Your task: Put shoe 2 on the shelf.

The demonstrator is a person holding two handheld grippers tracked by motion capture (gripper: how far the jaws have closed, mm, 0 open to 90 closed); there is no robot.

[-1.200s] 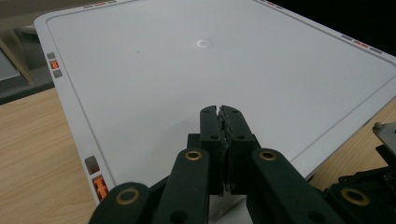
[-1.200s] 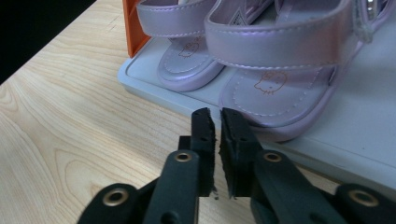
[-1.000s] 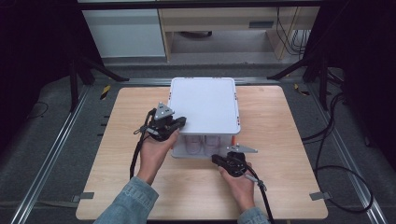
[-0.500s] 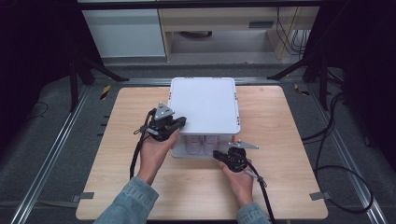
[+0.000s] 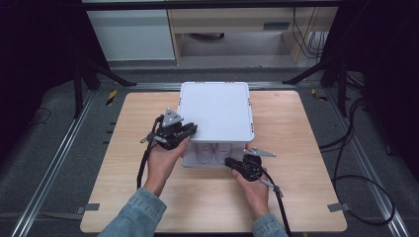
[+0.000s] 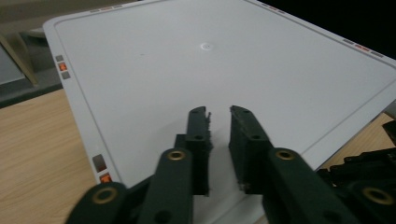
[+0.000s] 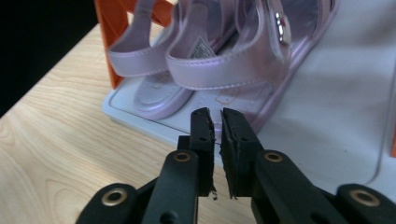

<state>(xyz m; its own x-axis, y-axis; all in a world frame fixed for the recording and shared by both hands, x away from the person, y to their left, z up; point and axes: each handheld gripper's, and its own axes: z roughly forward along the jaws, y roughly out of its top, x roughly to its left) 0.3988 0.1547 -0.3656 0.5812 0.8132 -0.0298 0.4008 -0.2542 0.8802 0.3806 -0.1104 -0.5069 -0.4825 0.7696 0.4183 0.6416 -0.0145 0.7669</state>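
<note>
A low two-level rack with a white top panel (image 5: pixel 215 111) (image 6: pixel 210 60) stands at the middle of the wooden table (image 5: pixel 296 128). A pair of lilac sandals (image 5: pixel 212 150) (image 7: pixel 210 70) lies on its white lower shelf (image 7: pixel 327 107). My left gripper (image 5: pixel 193 128) (image 6: pixel 218 112) hovers over the panel's front left corner, jaws nearly together with nothing between them. My right gripper (image 5: pixel 229 160) (image 7: pixel 217 113) is low at the rack's front, pointing at the nearer sandal's sole edge, jaws shut and holding nothing.
An orange post (image 7: pixel 109 42) holds up the rack's corner beside the sandals. Bare table (image 7: pixel 56 140) lies in front of and to both sides of the rack. Black tripod legs and cables stand on the floor around the table.
My right gripper has crept a little to the left and closer to the rack's front. The left gripper has stayed over the panel's corner.
</note>
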